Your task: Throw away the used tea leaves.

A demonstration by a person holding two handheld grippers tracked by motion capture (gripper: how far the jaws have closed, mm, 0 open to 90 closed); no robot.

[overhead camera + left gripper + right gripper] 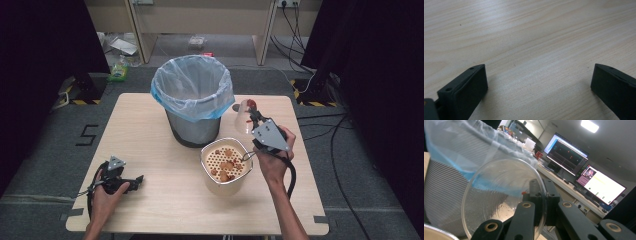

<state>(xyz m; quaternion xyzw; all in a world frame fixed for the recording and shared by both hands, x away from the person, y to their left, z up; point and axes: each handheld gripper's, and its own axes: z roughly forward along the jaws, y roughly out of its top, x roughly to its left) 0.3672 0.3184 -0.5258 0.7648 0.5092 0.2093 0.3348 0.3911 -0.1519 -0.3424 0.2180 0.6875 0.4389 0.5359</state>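
Pale wooden table (pixel 165 200) bears a lined bin (pixel 193 97) and a beige pot (pixel 226 165). Beside the bin, the right gripper (pixel 251 114) pinches a clear lid (pixel 243 117) by its rim, raised and tilted. Low on the table, the left gripper (pixel 136 181) rests with jaws wide.

A grey mesh bin (pixel 192 125) lined with a translucent blue-edged bag (pixel 192 87) stands behind a cream pot (pixel 226 167) whose white perforated strainer holds brown pieces; beside the bin, black jaws clamp a clear glass lid (pixel 504 197)
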